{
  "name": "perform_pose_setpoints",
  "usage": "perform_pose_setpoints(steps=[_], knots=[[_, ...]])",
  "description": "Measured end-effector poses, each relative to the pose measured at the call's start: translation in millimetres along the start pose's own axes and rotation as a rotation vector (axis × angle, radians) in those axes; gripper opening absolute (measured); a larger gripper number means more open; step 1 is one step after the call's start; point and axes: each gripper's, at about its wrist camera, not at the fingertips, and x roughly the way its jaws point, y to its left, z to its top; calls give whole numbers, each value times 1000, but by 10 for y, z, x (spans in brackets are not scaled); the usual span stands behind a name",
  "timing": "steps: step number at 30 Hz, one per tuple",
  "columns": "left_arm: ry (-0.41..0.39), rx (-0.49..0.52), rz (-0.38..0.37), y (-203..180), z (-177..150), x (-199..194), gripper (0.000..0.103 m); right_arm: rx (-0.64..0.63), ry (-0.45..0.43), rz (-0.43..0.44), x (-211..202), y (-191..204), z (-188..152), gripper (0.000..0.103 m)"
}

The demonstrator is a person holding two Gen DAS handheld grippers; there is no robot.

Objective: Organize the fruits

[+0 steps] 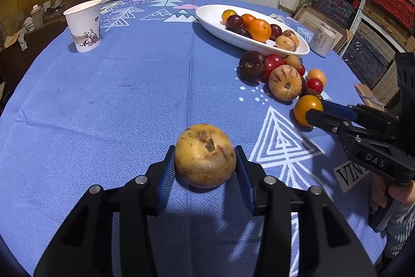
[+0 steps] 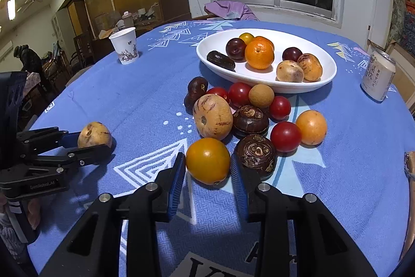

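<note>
My left gripper [image 1: 205, 160] is shut on a tan, speckled round fruit [image 1: 205, 155], which rests on the blue tablecloth; the fruit also shows in the right wrist view [image 2: 94, 134]. My right gripper [image 2: 208, 165] is shut on a yellow-orange tomato [image 2: 208, 160], seen from the left wrist too [image 1: 306, 109]. Behind it lies a pile of loose fruit [image 2: 246, 116]: red tomatoes, dark water chestnuts, a striped tan melon. A white oval plate [image 2: 321, 81] farther back holds an orange, plums and tan fruits.
A paper cup [image 2: 125, 48] stands at the far left of the table. A drink can [image 2: 378, 77] stands at the right, beside the plate. A purple cloth [image 2: 228, 9] lies at the far edge under the window.
</note>
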Motion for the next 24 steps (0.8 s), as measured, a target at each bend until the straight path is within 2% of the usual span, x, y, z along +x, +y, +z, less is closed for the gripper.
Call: perform_pose_setpoints(steps=[6, 10, 15, 19, 21, 24], knots=[[-65, 56, -10, -124, 1, -133, 44, 24, -43, 12, -158, -83, -29, 36], [-97, 96, -10, -259, 146, -204, 44, 66, -76, 19, -272, -196, 16, 36], [-136, 121, -9, -399, 747, -195, 44, 136, -170, 28, -585, -491, 333, 36], [-199, 123, 18, -476, 1298, -153, 44, 188, -259, -15, -813, -813, 828, 28], [-217, 106, 13, -487, 1582, -75, 44, 203, -275, -26, -805, -946, 1096, 28], [-205, 66, -3, -450, 1869, 157, 44, 241, -243, -54, -539, -1115, 1359, 28]])
